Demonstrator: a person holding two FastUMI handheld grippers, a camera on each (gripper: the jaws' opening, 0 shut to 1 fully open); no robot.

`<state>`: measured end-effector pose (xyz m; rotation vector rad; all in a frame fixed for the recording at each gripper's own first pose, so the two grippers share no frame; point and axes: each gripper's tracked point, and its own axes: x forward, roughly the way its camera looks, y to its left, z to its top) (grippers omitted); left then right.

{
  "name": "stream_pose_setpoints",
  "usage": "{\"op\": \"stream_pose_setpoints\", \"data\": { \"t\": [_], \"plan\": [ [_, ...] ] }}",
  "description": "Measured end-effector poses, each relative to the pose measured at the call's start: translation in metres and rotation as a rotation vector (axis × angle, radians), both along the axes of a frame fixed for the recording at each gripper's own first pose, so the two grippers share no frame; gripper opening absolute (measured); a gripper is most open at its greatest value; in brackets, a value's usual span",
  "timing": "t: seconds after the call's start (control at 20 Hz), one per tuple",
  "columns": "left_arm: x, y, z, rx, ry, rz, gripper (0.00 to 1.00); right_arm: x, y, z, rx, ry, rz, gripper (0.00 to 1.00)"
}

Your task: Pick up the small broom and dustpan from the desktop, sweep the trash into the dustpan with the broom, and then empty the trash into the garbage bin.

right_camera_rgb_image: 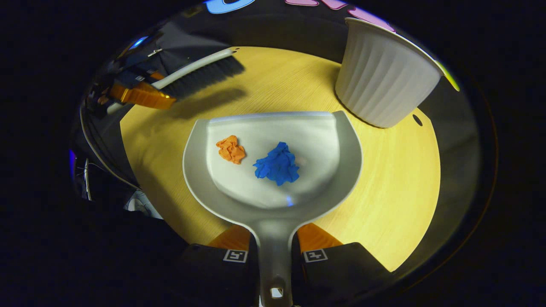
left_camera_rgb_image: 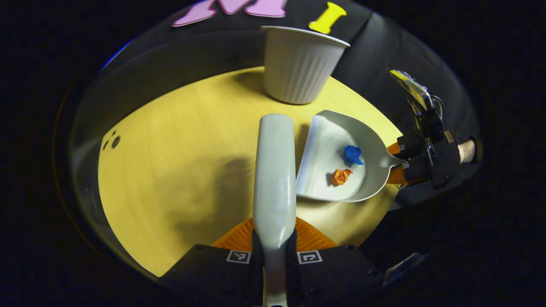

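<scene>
holding dustpan [right_camera_rgb_image: 273,170] with both scraps [right_camera_rgb_image: 277,164]

Both grippers, left gripper [left_camera_rgb_image: 274,251] and right gripper [right_camera_rgb_image: 274,251], have black bodies bearing small square black-and-white markers; cables seemingly trail behind.

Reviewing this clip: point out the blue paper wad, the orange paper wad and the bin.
blue paper wad [right_camera_rgb_image: 277,164]: right gripper view, centre of the wad.
orange paper wad [right_camera_rgb_image: 231,149]: right gripper view, centre of the wad.
bin [left_camera_rgb_image: 298,70]: left gripper view, ribbed side wall.
</scene>
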<state>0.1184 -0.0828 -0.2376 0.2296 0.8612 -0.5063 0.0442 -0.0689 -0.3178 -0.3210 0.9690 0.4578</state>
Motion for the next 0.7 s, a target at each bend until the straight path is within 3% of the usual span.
{"op": "stream_pose_setpoints", "data": {
  "t": [0.2, 0.35, 0.45, 0.5, 0.7],
  "plan": [
    [-0.028, 0.055, -0.044, -0.034, -0.015, 0.147, 0.25, 0.002, 0.004, 0.003, -0.011, -0.038, 0.02, 0.29],
    [-0.038, 0.093, -0.082, -0.094, 0.003, 0.221, 0.24, 0.004, 0.003, 0.0, 0.015, -0.042, -0.008, 0.33],
    [-0.039, 0.118, -0.103, -0.095, 0.018, 0.243, 0.25, 0.001, 0.004, 0.001, 0.057, -0.03, -0.044, 0.29],
    [-0.04, 0.116, -0.111, -0.088, 0.021, 0.242, 0.25, 0.003, 0.005, 0.003, 0.075, -0.022, -0.061, 0.33],
    [-0.064, 0.11, -0.112, -0.06, 0.01, 0.221, 0.25, 0.005, 0.006, 0.014, 0.12, 0.002, -0.107, 0.33]
  ]
}}
